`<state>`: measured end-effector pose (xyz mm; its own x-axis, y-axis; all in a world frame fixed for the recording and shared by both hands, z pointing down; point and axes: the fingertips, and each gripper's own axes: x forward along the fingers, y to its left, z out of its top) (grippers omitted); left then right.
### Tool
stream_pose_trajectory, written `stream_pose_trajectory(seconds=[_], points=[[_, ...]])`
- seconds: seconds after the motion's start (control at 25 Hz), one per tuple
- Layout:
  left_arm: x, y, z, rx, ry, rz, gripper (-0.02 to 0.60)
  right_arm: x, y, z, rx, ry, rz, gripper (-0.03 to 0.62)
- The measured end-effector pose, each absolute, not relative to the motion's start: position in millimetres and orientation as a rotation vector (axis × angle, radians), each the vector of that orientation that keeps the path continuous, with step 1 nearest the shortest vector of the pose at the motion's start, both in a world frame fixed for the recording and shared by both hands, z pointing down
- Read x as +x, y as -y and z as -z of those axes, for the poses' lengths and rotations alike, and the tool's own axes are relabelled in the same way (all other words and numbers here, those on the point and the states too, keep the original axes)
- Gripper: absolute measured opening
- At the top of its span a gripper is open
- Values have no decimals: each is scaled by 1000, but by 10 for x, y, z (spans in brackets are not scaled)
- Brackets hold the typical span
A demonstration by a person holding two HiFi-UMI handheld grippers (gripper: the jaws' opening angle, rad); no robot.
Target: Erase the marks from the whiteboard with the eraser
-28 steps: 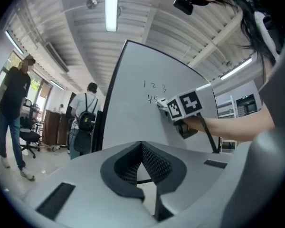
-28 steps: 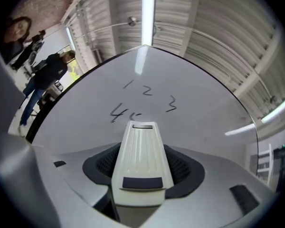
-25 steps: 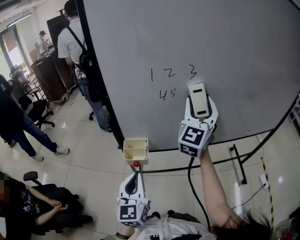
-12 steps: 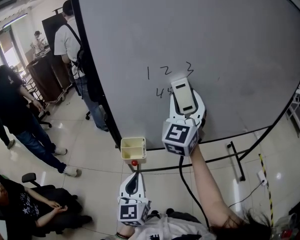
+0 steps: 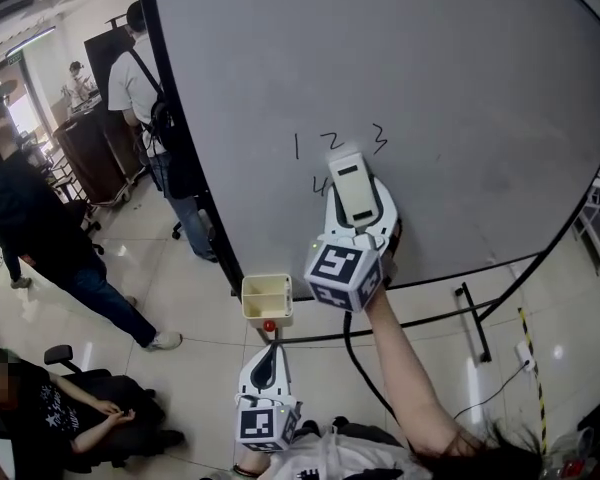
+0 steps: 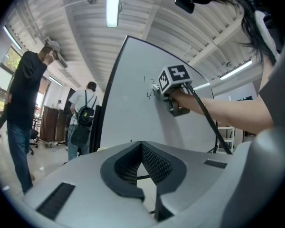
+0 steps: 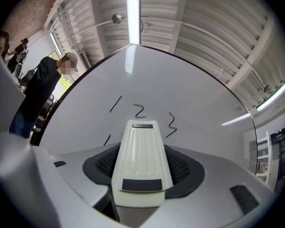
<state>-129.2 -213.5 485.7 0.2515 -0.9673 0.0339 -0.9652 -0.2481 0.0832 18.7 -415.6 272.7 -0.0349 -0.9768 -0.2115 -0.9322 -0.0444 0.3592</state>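
The whiteboard (image 5: 460, 98) carries black marks "1 2 3" (image 5: 332, 141), with a "4" (image 5: 320, 184) just below them. My right gripper (image 5: 352, 200) is shut on the white eraser (image 5: 348, 183), which lies flat on the board right of the "4", under the "2". In the right gripper view the eraser (image 7: 142, 160) fills the jaws of my right gripper (image 7: 142, 148), with the marks (image 7: 140, 111) above it. My left gripper (image 5: 269, 346) hangs low below the board, shut on nothing. The left gripper (image 6: 141, 147) view shows the board (image 6: 128, 108) and the right gripper (image 6: 173, 82) on it.
A pale yellow tray (image 5: 268, 298) hangs at the board's lower edge, with a red knob (image 5: 271, 325) under it. The board's stand foot (image 5: 472, 323) lies on the floor at right. One person (image 5: 140, 78) stands left of the board, another (image 5: 40, 238) walks, a third (image 5: 70, 408) sits.
My right gripper has slid the eraser leftward and slightly up across the board onto the second row, and only the "4" of "45" shows now. A person at the left has walked across. The left gripper has not moved.
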Motion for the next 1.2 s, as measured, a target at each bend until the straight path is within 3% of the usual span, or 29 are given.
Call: stream_pose_trajectory(seconds=[0.08,0.32,0.56,0.76,0.88,1.08,1.2], points=[[-1279,2141,-4860,2413,1867,42,-8,153,4150,-2627,2125,2110,598,288],[-1252,2131,-4903,2401,1860,46,-8,-253,4133,-3521,1859,1956,726,288],[-1244,2129,-4846,2414,1861,45,-8,-95,4163,-2538,2049,2071,677,288],[-1268,2134,-4877,2399,1871,43,-8,-292,4135,-3462,1842,1978,684,288],[-1286,2137,-4877,2394,1876,50,-8,-32,4185,-3316,1882,2040,598,288],[-1370,2147,-4880,2380,1898,47,-8,1257,4278,-2431,2282,2203,145,288],[-1403,2151,-4889,2362,1905,55,-8,1270,4261,-2396,2295,2247,-9,285]])
